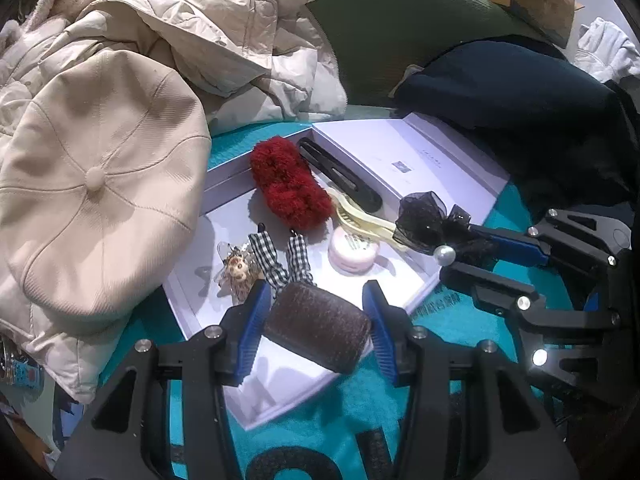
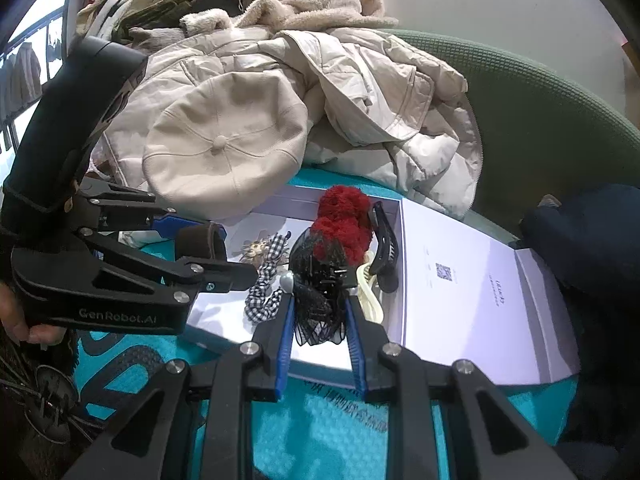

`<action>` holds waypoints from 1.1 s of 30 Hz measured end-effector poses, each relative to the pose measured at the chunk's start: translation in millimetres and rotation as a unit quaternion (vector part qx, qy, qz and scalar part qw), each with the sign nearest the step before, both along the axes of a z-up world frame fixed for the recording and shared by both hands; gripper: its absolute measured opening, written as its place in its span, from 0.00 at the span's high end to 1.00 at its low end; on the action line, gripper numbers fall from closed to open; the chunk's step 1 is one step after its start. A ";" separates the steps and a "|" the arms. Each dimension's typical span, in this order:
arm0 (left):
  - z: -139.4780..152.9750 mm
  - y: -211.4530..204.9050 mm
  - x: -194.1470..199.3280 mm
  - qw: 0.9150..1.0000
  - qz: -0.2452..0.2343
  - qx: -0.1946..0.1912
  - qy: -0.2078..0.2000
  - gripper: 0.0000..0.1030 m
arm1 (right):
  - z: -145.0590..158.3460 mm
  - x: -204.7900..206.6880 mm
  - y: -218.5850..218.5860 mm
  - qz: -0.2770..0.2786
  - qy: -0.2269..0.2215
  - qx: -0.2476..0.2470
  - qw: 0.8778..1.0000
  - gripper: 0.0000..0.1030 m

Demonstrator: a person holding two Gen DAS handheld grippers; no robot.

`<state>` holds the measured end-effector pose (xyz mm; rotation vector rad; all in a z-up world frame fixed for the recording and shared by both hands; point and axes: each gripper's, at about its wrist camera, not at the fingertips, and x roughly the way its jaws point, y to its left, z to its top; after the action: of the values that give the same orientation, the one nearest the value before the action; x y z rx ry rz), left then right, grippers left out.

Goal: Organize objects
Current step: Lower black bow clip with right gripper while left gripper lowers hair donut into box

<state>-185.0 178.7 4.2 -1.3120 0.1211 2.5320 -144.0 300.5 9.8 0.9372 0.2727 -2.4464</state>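
An open white box (image 1: 404,148) lies on a teal mat and holds hair accessories: a red fluffy clip (image 1: 290,184), a black claw clip (image 1: 340,174), a cream clip (image 1: 360,220), a pink round tin (image 1: 352,254), checked bows (image 1: 280,260) and a small ornament (image 1: 236,270). My left gripper (image 1: 318,320) is shut on a brown fuzzy pad (image 1: 318,330) over the box's near corner. My right gripper (image 2: 320,312) is shut on a black mesh bow with a pearl (image 2: 320,304), held over the box (image 2: 460,280); it also shows in the left wrist view (image 1: 430,220).
A beige beret (image 1: 96,184) and a cream padded jacket (image 1: 224,32) are piled left of the box. A dark navy garment (image 1: 520,96) lies to the right. A green chair back (image 1: 400,20) stands behind. The teal mat (image 1: 352,420) has black lettering.
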 end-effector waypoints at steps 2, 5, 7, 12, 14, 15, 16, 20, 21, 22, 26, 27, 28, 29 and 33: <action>-3.7 -0.1 -5.3 1.000 0.002 -0.002 -0.001 0.55 | -4.3 -7.4 -0.8 0.000 -0.004 -0.001 1.000 0.77; -9.8 0.8 -12.8 1.000 0.007 -0.006 -0.001 0.55 | -9.7 -17.2 -1.9 -0.003 -0.008 -0.002 1.000 0.77; -13.1 0.4 -17.5 1.000 0.012 -0.002 -0.002 0.55 | -13.4 -22.6 -2.3 -0.003 -0.011 -0.005 1.000 0.77; -21.6 2.6 -27.7 1.000 0.017 -0.009 0.002 0.55 | -20.6 -32.6 -4.3 -0.005 -0.011 -0.007 1.000 0.77; -24.8 3.1 -31.7 1.000 0.020 -0.009 0.005 0.55 | -23.6 -36.8 -5.2 -0.003 -0.013 -0.009 1.000 0.77; -26.3 3.6 -33.5 1.000 0.021 -0.010 0.006 0.55 | -24.9 -38.4 -5.8 -0.003 -0.013 -0.009 1.000 0.77; -28.1 3.8 -35.5 1.000 0.022 -0.011 0.006 0.55 | -26.5 -40.3 -6.8 -0.001 -0.014 -0.008 1.000 0.77; -34.0 1.6 -40.5 1.000 0.025 -0.009 0.003 0.55 | -33.3 -47.8 -9.8 0.000 -0.020 -0.003 1.000 0.77; -35.4 1.1 -41.8 1.000 0.026 -0.010 0.003 0.55 | -34.5 -49.3 -10.2 0.000 -0.021 -0.001 1.000 0.77; -36.8 0.0 -43.1 1.000 0.027 -0.011 0.004 0.55 | -35.8 -50.7 -10.9 0.000 -0.021 0.001 1.000 0.77; -45.9 -6.0 -49.4 0.999 0.036 -0.012 -0.003 0.55 | -40.6 -55.1 -13.3 -0.001 -0.021 0.005 1.000 0.77; -49.0 -7.8 -50.9 0.999 0.039 -0.010 -0.007 0.55 | -42.0 -56.0 -14.4 0.000 -0.022 0.007 1.000 0.77; -51.7 -9.6 -52.1 0.999 0.041 -0.008 -0.010 0.55 | -43.5 -57.0 -15.6 0.002 -0.023 0.009 1.000 0.77; -53.7 -10.9 -52.7 0.999 0.042 -0.007 -0.012 0.55 | -44.9 -58.0 -16.8 0.002 -0.025 0.010 1.000 0.77; -62.5 -16.0 -55.4 0.999 0.045 -0.006 -0.019 0.55 | -49.1 -60.4 -20.4 0.003 -0.028 0.015 0.999 0.77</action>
<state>-240.3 162.7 -58.3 -1.3999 0.0718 2.5821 -204.4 280.2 -39.3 1.0143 0.2928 -2.4119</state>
